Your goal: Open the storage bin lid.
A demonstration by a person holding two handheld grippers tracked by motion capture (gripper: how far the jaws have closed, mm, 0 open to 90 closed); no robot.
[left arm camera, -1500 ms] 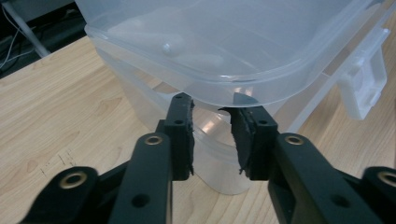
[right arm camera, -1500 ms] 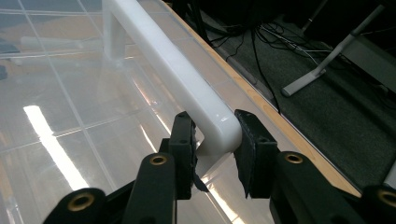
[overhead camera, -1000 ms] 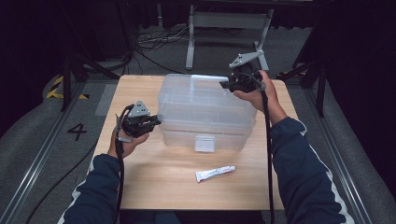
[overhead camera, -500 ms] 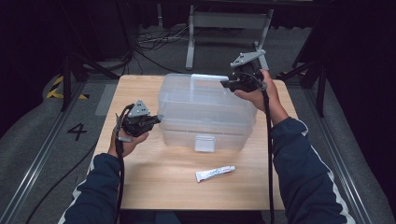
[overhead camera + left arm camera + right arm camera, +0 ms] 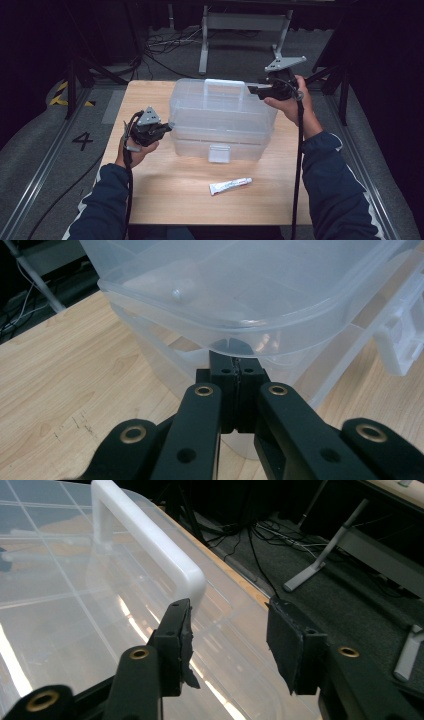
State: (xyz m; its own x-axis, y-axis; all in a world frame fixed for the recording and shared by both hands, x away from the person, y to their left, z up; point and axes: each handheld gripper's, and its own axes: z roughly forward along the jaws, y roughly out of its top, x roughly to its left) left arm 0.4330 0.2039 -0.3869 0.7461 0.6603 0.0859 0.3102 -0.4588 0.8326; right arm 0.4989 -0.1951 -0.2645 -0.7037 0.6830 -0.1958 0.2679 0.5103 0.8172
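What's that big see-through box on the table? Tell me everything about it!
The clear plastic box sits on the wooden table, shut, with a lid and a white handle standing up on top. A white latch is at its front. You can see through its cloudy walls. The left gripper, shut, presses against its left end; the right gripper hangs open above its right back corner.

Closed tongs (image 5: 236, 371) under clear plastic box (image 5: 240, 295) rim, wooden table (image 5: 65, 370)

Wooden desk (image 5: 165, 200) on grey carpeted floor (image 5: 45, 165); dark surroundings, grey metal stand (image 5: 240, 22), cables (image 5: 165, 47) behind.
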